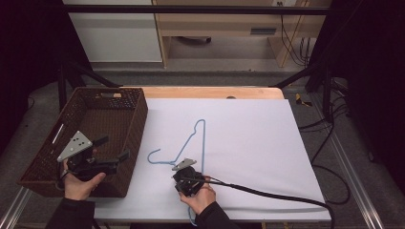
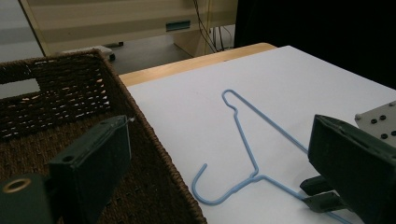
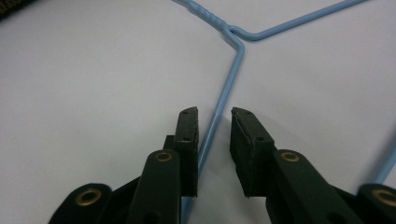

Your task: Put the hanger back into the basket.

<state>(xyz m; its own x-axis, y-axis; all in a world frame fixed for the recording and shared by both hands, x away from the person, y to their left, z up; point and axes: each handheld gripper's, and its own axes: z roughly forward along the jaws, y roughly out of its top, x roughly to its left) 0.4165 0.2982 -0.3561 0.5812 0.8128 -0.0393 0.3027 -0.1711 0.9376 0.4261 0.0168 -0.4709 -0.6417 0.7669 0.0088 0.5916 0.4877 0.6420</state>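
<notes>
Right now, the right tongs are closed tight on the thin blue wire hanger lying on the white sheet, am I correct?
Not quite: the right tongs are open, straddling the thin blue wire hanger without gripping it, as the right gripper view shows. The hanger does lie on the white sheet.

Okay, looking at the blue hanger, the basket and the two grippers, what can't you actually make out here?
- Blue wire hanger: in the high view its near corner is hidden behind the right gripper and hand.
- Whether the right gripper's jaws touch the wire: right gripper view shows them either side, contact unclear.
- Wicker basket: its floor under the left gripper is covered; its near end is cut off in the left gripper view.
</notes>
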